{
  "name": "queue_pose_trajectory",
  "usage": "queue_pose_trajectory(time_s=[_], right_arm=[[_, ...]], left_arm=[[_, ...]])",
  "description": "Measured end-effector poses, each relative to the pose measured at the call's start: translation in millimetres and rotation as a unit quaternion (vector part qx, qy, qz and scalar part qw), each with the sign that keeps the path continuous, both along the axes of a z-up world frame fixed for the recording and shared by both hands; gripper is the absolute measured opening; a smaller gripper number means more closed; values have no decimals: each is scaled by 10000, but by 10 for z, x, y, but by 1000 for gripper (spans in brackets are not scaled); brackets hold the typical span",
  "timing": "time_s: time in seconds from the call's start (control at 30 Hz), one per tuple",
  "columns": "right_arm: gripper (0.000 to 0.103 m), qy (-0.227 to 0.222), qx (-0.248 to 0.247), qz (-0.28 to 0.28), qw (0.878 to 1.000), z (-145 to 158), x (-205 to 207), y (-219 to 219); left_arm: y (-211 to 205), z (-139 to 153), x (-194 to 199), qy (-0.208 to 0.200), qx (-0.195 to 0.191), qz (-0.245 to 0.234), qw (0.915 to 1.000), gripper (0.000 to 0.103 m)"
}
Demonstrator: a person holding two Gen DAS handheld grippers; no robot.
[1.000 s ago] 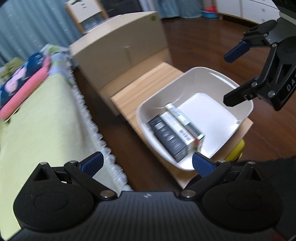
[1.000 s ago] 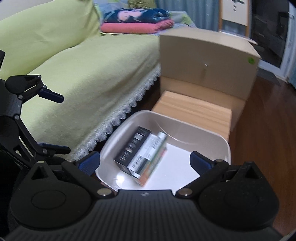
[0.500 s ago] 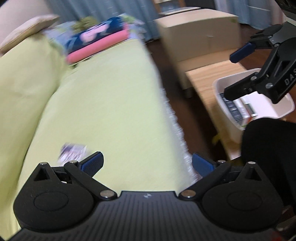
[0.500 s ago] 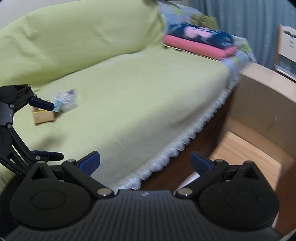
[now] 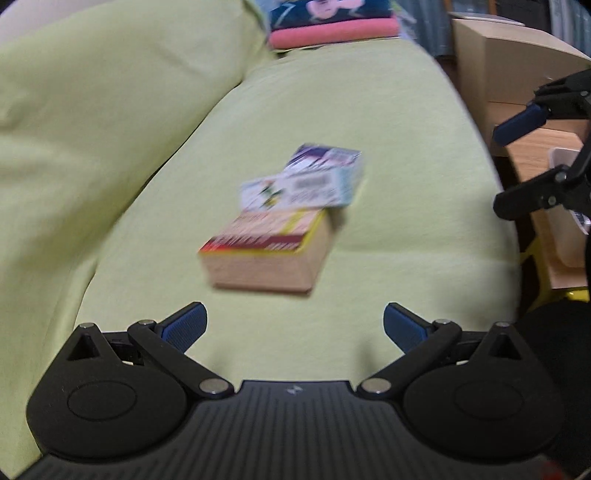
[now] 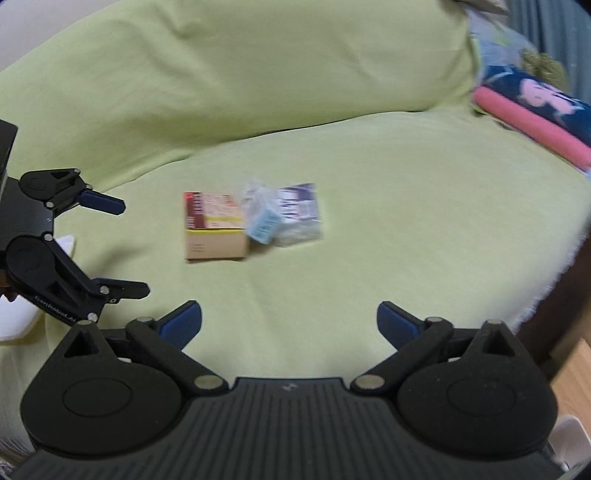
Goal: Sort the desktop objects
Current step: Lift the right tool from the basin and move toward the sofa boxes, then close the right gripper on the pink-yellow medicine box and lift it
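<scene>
Small boxes lie together on the green sofa seat. A tan box with a red and yellow top (image 5: 266,254) (image 6: 213,226) is nearest my left gripper. A light blue box (image 5: 295,190) (image 6: 261,218) and a purple and white box (image 5: 325,157) (image 6: 300,210) lie against it. My left gripper (image 5: 294,326) is open and empty, just short of the tan box; it also shows in the right wrist view (image 6: 120,247). My right gripper (image 6: 289,325) is open and empty, in front of the boxes; it also shows in the left wrist view (image 5: 517,166).
The green sofa backrest (image 5: 110,110) rises behind the boxes. Folded pink and blue cloth (image 5: 332,22) (image 6: 535,110) lies at the far end of the seat. A beige cabinet (image 5: 509,62), a wooden stand (image 5: 543,177) and the white bin's rim (image 5: 561,158) are at the right.
Both grippers have swung left, away from the white bin with the boxes in it, and now face the sofa seat. The boxes on the sofa have come into close view. Both stayed open.
</scene>
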State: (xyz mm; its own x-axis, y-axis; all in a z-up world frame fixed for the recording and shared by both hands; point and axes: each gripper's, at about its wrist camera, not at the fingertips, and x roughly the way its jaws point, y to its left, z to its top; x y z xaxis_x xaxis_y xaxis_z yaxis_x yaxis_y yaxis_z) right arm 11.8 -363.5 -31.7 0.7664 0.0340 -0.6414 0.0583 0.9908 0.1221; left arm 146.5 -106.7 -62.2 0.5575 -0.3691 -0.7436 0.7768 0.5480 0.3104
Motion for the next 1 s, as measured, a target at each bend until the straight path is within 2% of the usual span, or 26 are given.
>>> queue_pose_trajectory(time_s=[0.13,0.37,0.57,0.8,0.9,1.0], right_arm=[[73,0,-270,528,9982,-4,348,268],[66,-25,-1250,1218,9846,-75,832,739],[66,-137,-2233,1749,9588,-228,994,1085],[63,-98,-3322,2160,9181,-496,1161,1415],[63,24,-3531,2191,9096,-596,1245,1468],[56,50,-3659,2191,9045,-662,1297,1482]], left_arm=[[158,-129,58,180,-68,-164,9997,103],[187,-314,190,414,64,-676,9968,103],[205,-349,318,498,-6,-951,9942,103],[246,-384,385,600,-84,-997,9932,103],[268,-385,355,604,-118,-983,9933,103],[280,-391,329,607,-142,-955,9935,103]])
